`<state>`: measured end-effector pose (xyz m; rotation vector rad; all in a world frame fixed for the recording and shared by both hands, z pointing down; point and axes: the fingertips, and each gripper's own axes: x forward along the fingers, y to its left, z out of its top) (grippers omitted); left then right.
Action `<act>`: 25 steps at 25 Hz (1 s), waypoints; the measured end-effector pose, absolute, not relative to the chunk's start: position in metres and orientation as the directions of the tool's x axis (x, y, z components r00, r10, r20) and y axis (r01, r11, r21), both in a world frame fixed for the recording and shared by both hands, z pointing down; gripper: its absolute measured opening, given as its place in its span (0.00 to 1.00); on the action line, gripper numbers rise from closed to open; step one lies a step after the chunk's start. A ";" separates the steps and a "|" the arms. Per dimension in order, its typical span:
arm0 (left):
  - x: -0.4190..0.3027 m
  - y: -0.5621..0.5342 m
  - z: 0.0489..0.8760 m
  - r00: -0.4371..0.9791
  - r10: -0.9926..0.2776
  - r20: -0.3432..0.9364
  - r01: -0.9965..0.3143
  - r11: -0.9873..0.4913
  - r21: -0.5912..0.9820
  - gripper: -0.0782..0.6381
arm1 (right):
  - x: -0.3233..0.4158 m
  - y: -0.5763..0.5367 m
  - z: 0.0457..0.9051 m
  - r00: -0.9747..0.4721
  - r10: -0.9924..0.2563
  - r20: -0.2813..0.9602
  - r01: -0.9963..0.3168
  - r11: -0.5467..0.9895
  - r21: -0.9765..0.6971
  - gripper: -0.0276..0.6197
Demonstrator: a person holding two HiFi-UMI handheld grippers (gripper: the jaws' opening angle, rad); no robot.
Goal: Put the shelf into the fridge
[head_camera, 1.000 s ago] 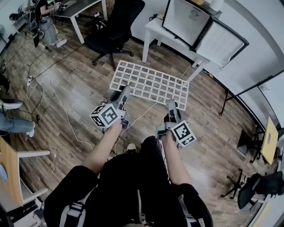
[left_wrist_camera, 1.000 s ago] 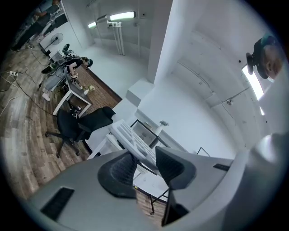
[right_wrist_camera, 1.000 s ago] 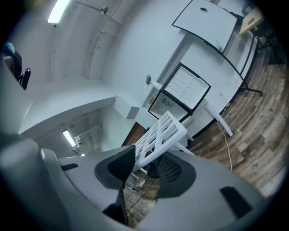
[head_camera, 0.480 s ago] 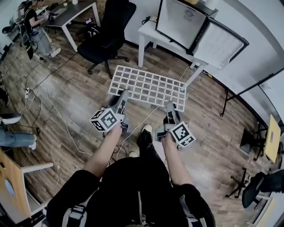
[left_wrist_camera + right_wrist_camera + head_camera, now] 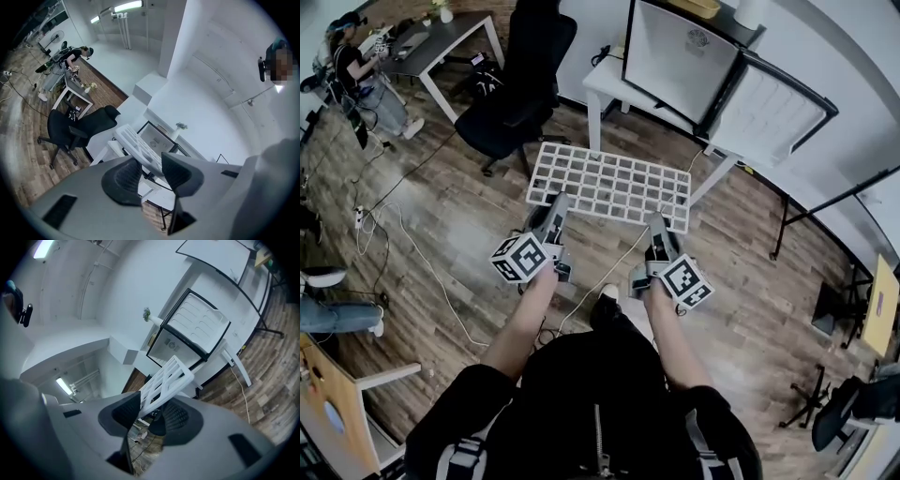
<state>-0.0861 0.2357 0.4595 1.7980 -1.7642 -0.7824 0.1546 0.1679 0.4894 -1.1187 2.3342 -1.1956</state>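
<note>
The white grid shelf [image 5: 609, 185] hangs level in front of me, carried by both grippers. My left gripper [image 5: 560, 202] is shut on its near left edge, and the right gripper [image 5: 657, 223] is shut on its near right edge. In the left gripper view the shelf [image 5: 136, 143] runs between the dark pads [image 5: 127, 177]. The right gripper view has the shelf [image 5: 166, 378] clamped between the jaws. The small fridge [image 5: 678, 56] stands on a white table [image 5: 609, 73] ahead, its door [image 5: 769, 96] swung open to the right. Its empty interior [image 5: 176, 345] shows in the right gripper view.
A black office chair [image 5: 517, 89] stands left of the table. Cables [image 5: 403, 211] trail over the wooden floor at the left. A person [image 5: 356, 80] sits at a desk [image 5: 441, 33] far left. A black stand [image 5: 811, 211] leans at the right.
Both grippers and the shelf have moved forward toward the fridge, which now sits closer and higher in view. The grips on the shelf have not changed.
</note>
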 end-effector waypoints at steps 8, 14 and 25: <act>-0.100 0.144 0.457 -0.025 -0.998 -0.060 -0.708 -0.025 0.706 0.31 | 0.140 0.073 0.486 -0.675 -0.733 0.087 -0.502 0.369 -0.782 0.28; -0.105 0.104 0.452 -0.026 -0.998 -0.057 -0.712 -0.021 0.702 0.31 | 0.135 0.033 0.485 -0.676 -0.731 0.090 -0.498 0.364 -0.787 0.28; -0.114 0.050 0.464 0.021 -0.999 -0.048 -0.704 -0.049 0.708 0.31 | 0.129 -0.006 0.494 -0.647 -0.756 0.095 -0.510 0.337 -0.791 0.28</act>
